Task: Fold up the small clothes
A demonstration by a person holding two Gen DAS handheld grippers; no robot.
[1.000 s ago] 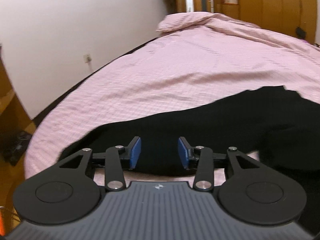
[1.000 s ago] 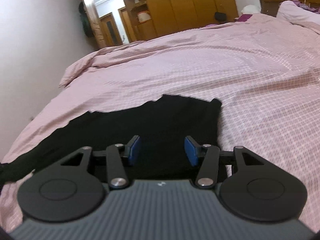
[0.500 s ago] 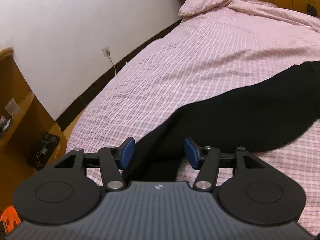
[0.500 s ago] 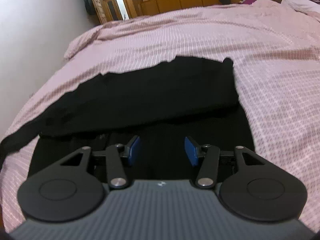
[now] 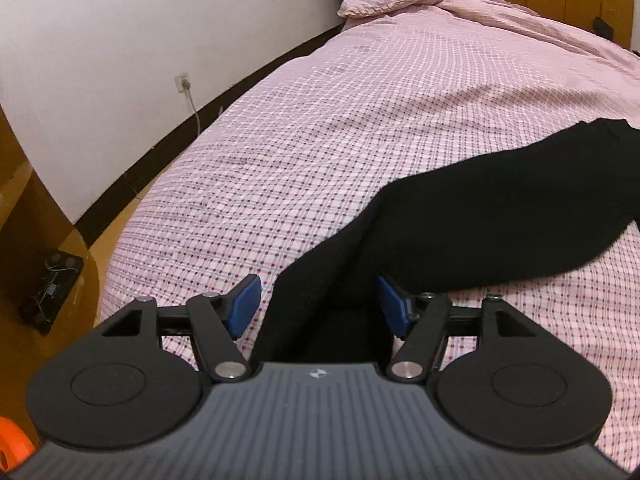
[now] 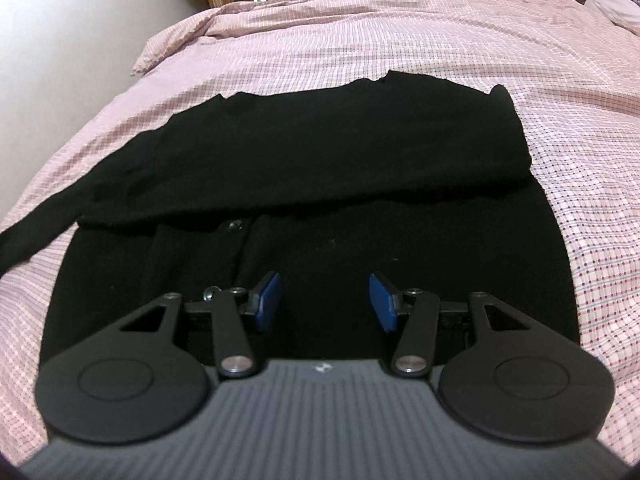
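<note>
While the left hand-held gripper [image 5: 318, 306] has just widened astride the black sleeve [image 5: 460, 224], the right hand-held gripper [image 6: 326, 300] gapes empty.

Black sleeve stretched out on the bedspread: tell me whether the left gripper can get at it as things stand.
Probably yes. The left gripper has just been opening, and the black sleeve already runs between its blue pads, which do not press on it. Nothing else lies on the pink checked bedspread around it.

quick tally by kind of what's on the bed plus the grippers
black garment: 1
pink checked bedcover: 1
white pillow: 1
grippers: 2, the left gripper and the right gripper
total: 5
</note>
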